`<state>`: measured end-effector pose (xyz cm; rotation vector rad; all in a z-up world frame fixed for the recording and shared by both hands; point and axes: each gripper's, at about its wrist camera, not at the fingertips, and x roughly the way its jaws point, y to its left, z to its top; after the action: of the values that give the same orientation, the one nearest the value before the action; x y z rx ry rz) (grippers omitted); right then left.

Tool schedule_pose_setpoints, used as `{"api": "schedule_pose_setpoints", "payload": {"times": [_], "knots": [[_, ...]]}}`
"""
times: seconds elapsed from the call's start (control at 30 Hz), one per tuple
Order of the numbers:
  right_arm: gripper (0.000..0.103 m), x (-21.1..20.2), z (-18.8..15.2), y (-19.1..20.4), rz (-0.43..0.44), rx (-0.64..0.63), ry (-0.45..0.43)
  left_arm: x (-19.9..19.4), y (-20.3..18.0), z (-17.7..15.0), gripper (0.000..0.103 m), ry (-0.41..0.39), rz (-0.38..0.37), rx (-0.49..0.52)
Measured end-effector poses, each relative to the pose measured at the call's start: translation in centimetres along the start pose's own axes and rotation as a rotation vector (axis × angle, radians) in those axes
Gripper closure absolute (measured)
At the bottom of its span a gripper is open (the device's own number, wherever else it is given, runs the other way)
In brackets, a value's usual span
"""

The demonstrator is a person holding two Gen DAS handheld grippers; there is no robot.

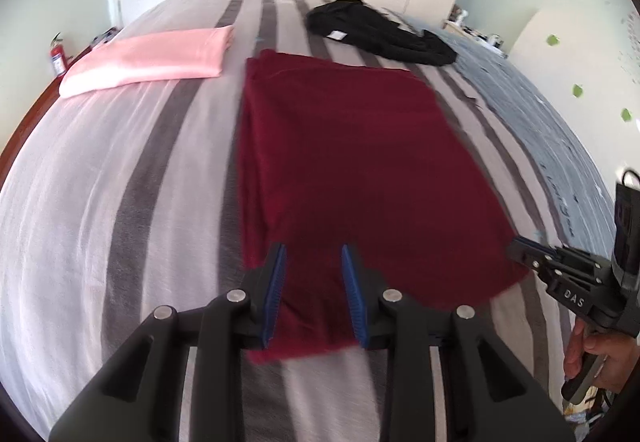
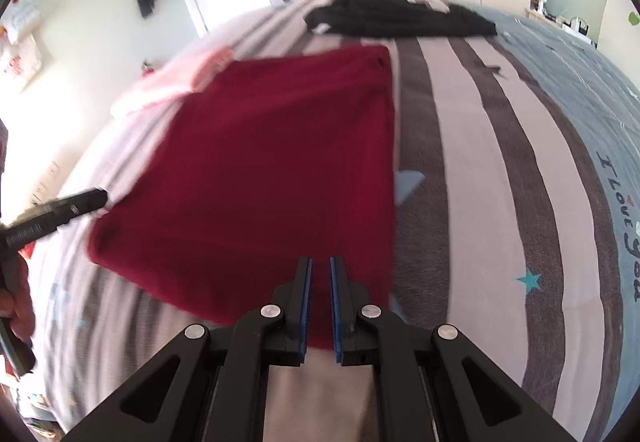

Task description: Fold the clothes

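Both grippers hover at the red cloth's (image 1: 360, 169) near hem, left gripper (image 1: 314, 294) apart, right gripper (image 2: 319, 306) nearly together, gripping nothing; uneven pinches could skew the fold

We see a bed (image 1: 120, 169) under a grey-and-white striped cover. Directly on it lie a dark red garment (image 1: 352, 161) spread flat in the middle, a folded pink garment (image 1: 148, 61) beside it, and a crumpled black garment (image 1: 380, 31) at the far end.
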<state>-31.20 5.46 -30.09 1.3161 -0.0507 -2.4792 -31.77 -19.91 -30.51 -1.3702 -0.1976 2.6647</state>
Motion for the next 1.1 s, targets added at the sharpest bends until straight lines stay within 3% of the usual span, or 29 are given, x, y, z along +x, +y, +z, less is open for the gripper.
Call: {"api": "schedule_pose_setpoints", "payload": {"times": [0.1, 0.17, 0.23, 0.43, 0.63, 0.77, 0.87, 1.0, 1.1], "knots": [[0.095, 0.3, -0.4, 1.6, 0.032, -0.023, -0.009, 1.4, -0.1, -1.9, 0.082, 0.044, 0.015, 0.004], [0.095, 1.5, -1.5, 1.9, 0.026, -0.02, 0.022, 2.5, 0.9, -3.0, 0.092, 0.067, 0.032, -0.03], [0.094, 2.6, -2.6, 2.0, 0.02, -0.015, 0.051, 2.6, 1.3, -3.5, 0.095, 0.065, 0.038, -0.042], [0.094, 1.5, -3.2, 1.6, -0.001, 0.043, 0.053, 1.3, 0.7, -3.1, 0.095, 0.064, 0.054, -0.037], [0.094, 0.2, -1.0, 2.2, 0.002, 0.007, -0.006, 0.6, -1.6, -1.6, 0.095, 0.006, -0.009, 0.004], [0.094, 1.3, -0.8, 1.1, -0.039, -0.005, 0.006, 3.4, -0.3, -3.8, 0.096, 0.074, 0.008, -0.042], [0.094, 1.9, -2.2, -0.8, -0.065, 0.007, 0.044, 2.8, 0.2, -4.8, 0.096, 0.068, 0.001, -0.053], [0.095, 0.7, -2.6, -1.2, -0.061, -0.008, 0.06, 1.4, 0.2, -3.7, 0.096, 0.087, 0.017, -0.054], [0.094, -0.2, -1.7, -0.9, -0.055, -0.017, 0.048, 0.5, 0.4, -1.2, 0.096, 0.02, 0.029, -0.038]]}}
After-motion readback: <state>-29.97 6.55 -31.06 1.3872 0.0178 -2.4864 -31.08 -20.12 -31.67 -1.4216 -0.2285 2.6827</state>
